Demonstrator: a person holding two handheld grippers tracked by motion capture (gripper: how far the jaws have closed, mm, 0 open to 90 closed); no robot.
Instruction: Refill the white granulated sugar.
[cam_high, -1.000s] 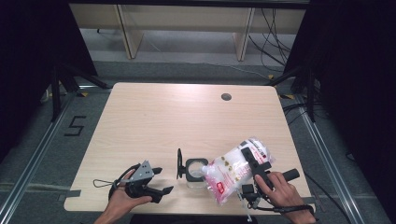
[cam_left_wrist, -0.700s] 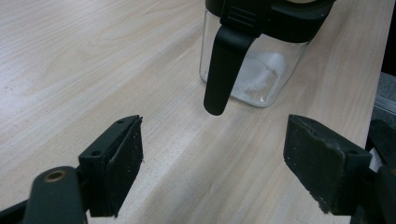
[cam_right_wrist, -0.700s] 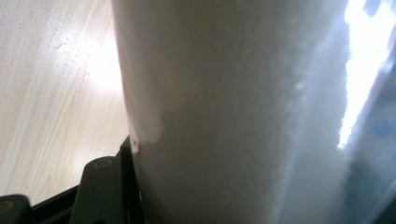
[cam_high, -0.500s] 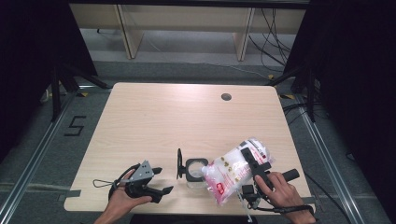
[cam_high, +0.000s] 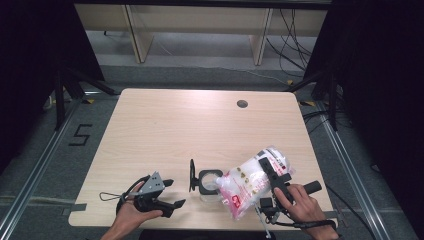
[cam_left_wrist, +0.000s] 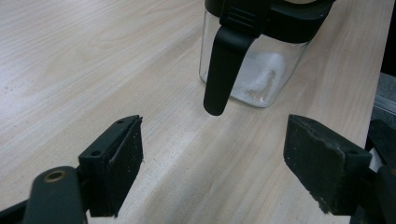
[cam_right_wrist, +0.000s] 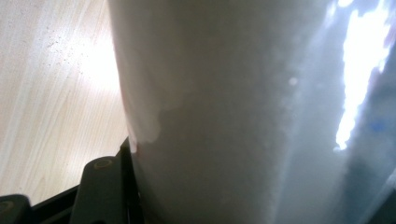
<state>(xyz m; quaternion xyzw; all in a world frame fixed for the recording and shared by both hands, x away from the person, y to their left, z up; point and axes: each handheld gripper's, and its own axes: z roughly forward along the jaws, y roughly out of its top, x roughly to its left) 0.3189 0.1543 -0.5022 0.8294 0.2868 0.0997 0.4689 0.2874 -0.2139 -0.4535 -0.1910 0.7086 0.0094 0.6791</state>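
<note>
White granules fill the plastic bag (cam_high: 250, 185), clamped in the right gripper (cam_high: 272, 172) and tilted, long axis slanting down-left, mouth over the glass jar (cam_high: 209, 184) near the table's (cam_high: 200, 125) front edge. Left gripper (cam_high: 167, 197), jaws open and empty, rests just left of the jar.

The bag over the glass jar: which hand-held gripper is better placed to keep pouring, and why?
Right hand-held gripper: it grips the bag, tipped toward the jar. The left hand-held gripper is open and empty beside the jar.
</note>
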